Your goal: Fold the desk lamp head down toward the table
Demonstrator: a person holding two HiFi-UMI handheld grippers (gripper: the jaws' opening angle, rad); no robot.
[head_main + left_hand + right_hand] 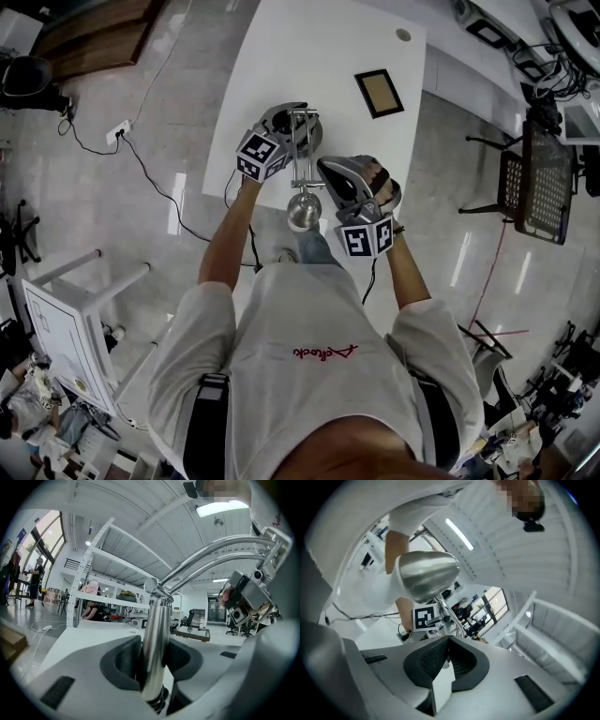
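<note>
A chrome desk lamp stands near the front edge of the white table (281, 56). Its round base (314, 131) is on the table, and its twin arms (302, 155) reach toward me over the edge. The bell-shaped lamp head (302, 210) hangs at their end. My left gripper (292, 124) is shut on the lamp's upright post (154, 634), pads on both sides of it. My right gripper (328, 174) is beside the lamp head, jaws shut with nothing between them. In the right gripper view the lamp head (427, 579) sits just above the right gripper (449, 654).
A small framed picture (379, 92) lies on the table beyond the lamp. A mesh chair (539, 178) stands to the right. A power strip (119, 131) with a cable lies on the floor at left, and a white frame (66, 328) is near my left side.
</note>
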